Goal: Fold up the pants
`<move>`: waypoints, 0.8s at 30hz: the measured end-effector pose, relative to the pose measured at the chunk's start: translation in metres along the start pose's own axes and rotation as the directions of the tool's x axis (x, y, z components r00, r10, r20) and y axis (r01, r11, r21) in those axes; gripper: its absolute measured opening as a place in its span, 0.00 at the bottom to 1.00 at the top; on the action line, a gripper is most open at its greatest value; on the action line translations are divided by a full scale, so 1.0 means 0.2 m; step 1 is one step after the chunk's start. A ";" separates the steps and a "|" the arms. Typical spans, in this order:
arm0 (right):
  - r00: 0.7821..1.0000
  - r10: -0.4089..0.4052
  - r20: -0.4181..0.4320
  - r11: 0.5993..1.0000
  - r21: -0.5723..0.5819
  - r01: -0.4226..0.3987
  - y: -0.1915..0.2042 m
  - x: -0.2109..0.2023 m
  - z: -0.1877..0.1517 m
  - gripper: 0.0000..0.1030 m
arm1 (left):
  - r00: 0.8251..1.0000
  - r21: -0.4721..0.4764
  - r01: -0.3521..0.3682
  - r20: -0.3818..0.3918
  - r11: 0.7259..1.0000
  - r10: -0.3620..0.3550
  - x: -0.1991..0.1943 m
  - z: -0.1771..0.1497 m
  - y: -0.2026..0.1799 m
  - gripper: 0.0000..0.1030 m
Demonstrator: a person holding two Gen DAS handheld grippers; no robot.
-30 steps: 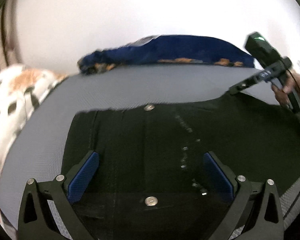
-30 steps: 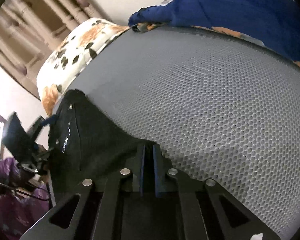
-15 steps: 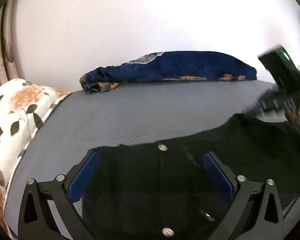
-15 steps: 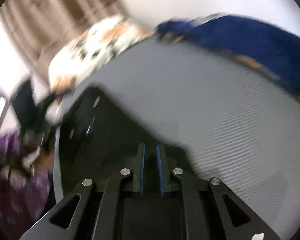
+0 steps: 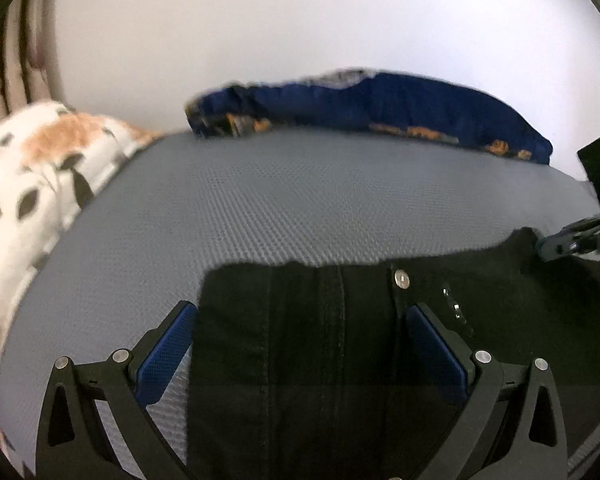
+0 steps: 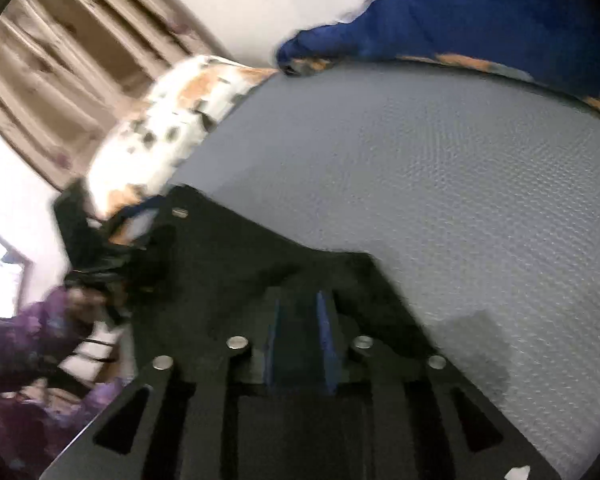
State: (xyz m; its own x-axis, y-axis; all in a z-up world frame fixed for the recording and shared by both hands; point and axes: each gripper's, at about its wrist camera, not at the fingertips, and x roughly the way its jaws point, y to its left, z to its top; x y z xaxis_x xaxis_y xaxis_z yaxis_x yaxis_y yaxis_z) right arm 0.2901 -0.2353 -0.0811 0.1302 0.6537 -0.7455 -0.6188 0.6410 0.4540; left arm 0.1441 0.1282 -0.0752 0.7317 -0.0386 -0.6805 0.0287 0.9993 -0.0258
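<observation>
- Left wrist view: black pants (image 5: 340,340) lie flat on the grey bed (image 5: 300,208), waistband edge toward the far side, metal button (image 5: 402,279) showing.
- Left gripper (image 5: 300,354): jaws spread wide over the pants, pinching nothing.
- Right gripper (image 6: 298,340): jaws have just been opening, a narrow gap now, dark cloth between them; whether they press on it I cannot tell.
- Blue blanket (image 5: 380,106) along the wall; floral pillow (image 5: 40,168) at left.
</observation>
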 end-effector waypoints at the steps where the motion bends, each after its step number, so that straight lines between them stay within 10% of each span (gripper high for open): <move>1: 1.000 -0.008 -0.028 1.000 0.029 0.009 -0.04 0.03 -0.01 0.12 | 1.000 -0.008 0.013 -0.007 1.000 -0.013 0.02 -0.02 0.01 1.00; 6: 0.993 0.015 0.118 0.973 0.225 -0.042 -0.15 -0.20 -0.11 0.20 | 0.999 -0.034 0.027 -0.023 0.999 -0.028 -0.01 0.01 0.03 1.00; 10: 0.944 -0.074 0.321 0.951 0.308 -0.030 -0.11 -0.61 -0.42 0.52 | 0.998 -0.062 0.055 0.038 0.997 -0.053 -0.16 0.04 0.03 1.00; 13: 0.886 -0.232 0.402 0.912 0.407 0.054 -0.08 -0.98 -0.84 0.57 | 0.992 -0.073 0.102 0.081 0.992 -0.096 -0.28 0.04 -0.01 1.00; 21: 0.759 -0.622 0.193 0.582 0.763 0.283 -0.32 -1.62 -1.89 0.59 | 0.977 0.029 0.181 0.109 0.983 -0.183 -0.52 -0.01 -0.28 1.00; 24: 0.768 -0.620 0.164 0.550 0.788 0.276 -0.40 -1.68 -2.06 0.59 | 0.974 0.058 0.206 0.087 0.977 -0.211 -0.57 -0.06 -0.38 1.00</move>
State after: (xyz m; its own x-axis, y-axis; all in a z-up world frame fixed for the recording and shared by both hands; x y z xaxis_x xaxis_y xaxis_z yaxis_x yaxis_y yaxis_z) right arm -0.0228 -0.6725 -0.0678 0.6105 0.1705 -0.7735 0.3062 0.8498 0.4290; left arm 0.0514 0.0571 -0.0046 0.7657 -0.2485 -0.5932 0.2189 0.9680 -0.1230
